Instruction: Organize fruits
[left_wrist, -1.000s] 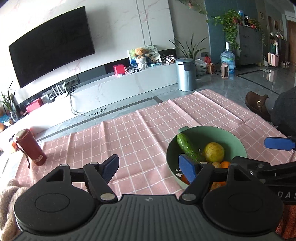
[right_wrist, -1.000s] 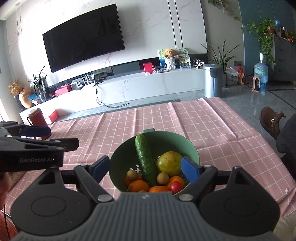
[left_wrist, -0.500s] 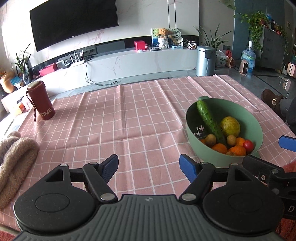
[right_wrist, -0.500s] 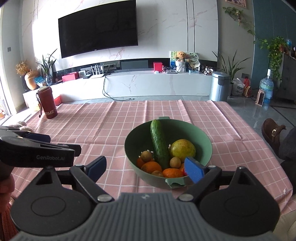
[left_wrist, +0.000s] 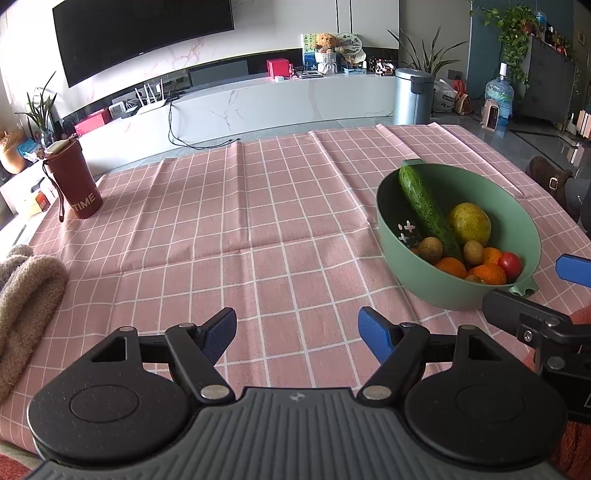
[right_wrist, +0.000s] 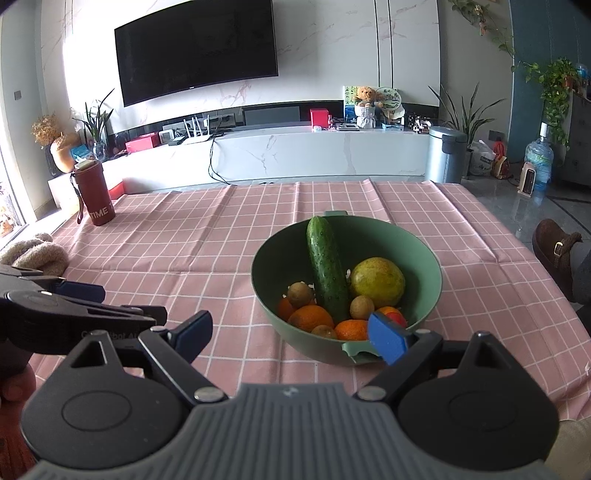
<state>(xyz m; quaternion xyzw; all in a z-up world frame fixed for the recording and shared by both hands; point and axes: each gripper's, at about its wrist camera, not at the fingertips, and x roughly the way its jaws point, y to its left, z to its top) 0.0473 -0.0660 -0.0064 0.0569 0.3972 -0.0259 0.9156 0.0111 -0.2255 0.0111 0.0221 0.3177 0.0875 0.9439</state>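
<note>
A green bowl (right_wrist: 424, 266) stands on the pink checked tablecloth (right_wrist: 207, 258). In it lie a cucumber (right_wrist: 327, 267), a yellow-green pear (right_wrist: 376, 282), oranges (right_wrist: 310, 317), small brown kiwis (right_wrist: 300, 294) and a red tomato (right_wrist: 395, 317). My right gripper (right_wrist: 291, 336) hovers just in front of the bowl's near rim, open and empty. In the left wrist view the bowl (left_wrist: 413, 280) sits at the right with its cucumber (left_wrist: 424, 206), and my left gripper (left_wrist: 297, 334) is open and empty over bare cloth to the bowl's left.
A dark red tumbler (left_wrist: 74, 181) stands at the cloth's far left. A beige knitted cloth (left_wrist: 26, 291) lies at the left edge. A person's brown shoe (right_wrist: 554, 254) shows beyond the table's right side. Behind are a TV, a white console and a bin.
Both views have tipped downward and drawn back, so the whole bowl and more of the tablecloth show. The left gripper's view has levelled out. Both grippers have stayed open and empty.
</note>
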